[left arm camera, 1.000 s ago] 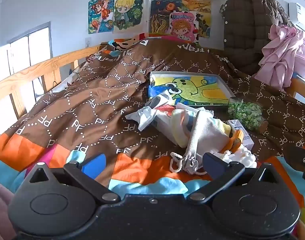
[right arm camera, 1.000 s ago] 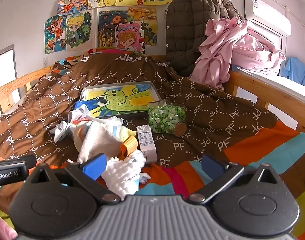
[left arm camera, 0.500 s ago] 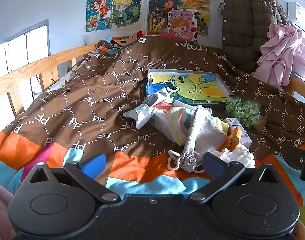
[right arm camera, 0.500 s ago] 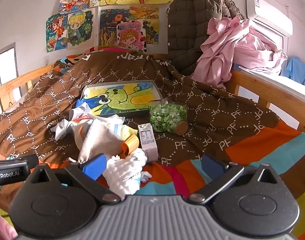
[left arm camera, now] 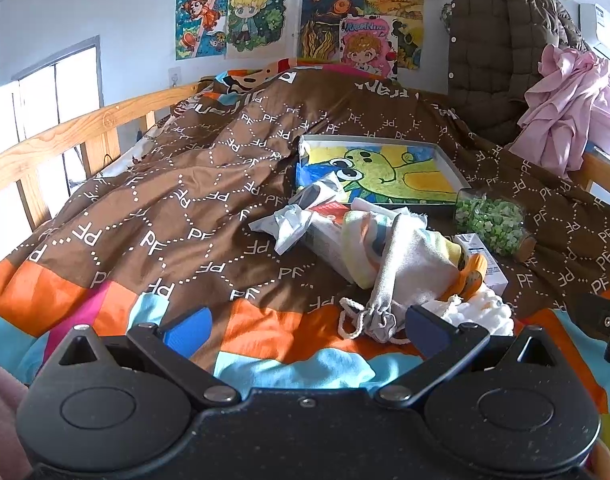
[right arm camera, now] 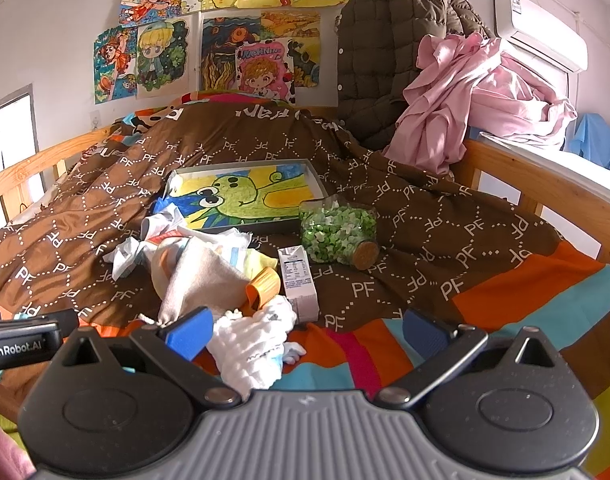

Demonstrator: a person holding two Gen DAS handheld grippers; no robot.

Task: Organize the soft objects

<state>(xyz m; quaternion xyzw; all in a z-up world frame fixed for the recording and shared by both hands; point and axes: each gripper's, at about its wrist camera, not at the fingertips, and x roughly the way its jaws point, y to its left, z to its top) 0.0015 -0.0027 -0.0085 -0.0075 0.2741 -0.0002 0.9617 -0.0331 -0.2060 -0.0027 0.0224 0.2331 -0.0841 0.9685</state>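
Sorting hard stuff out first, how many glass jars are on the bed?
1. The jar of green bits lies on its side beside the frog picture tray; the cloth pile could hide more.

Grey drawstring pouch [left arm camera: 401,268], white fluffy cloth [right arm camera: 253,340], heaped on bedspread

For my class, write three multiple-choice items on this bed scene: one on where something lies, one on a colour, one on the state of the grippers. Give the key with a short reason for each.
1. Where does the clear glass jar of green and white pieces lie?
A. Inside the shallow tray with the frog picture
B. On the brown patterned quilt, beside the tray
C. On the wooden bed rail

2. What colour is the crumpled garment heaped by the dark quilted jacket?
A. Pink
B. Green
C. Black

3. How do the left gripper and right gripper stand?
A. Both shut on cloth
B. One open, one shut
C. Both open, holding nothing

Key: 1 B, the jar lies on its side on the quilt. 2 A, plainly pink. 3 C, the blue pads stand wide apart.
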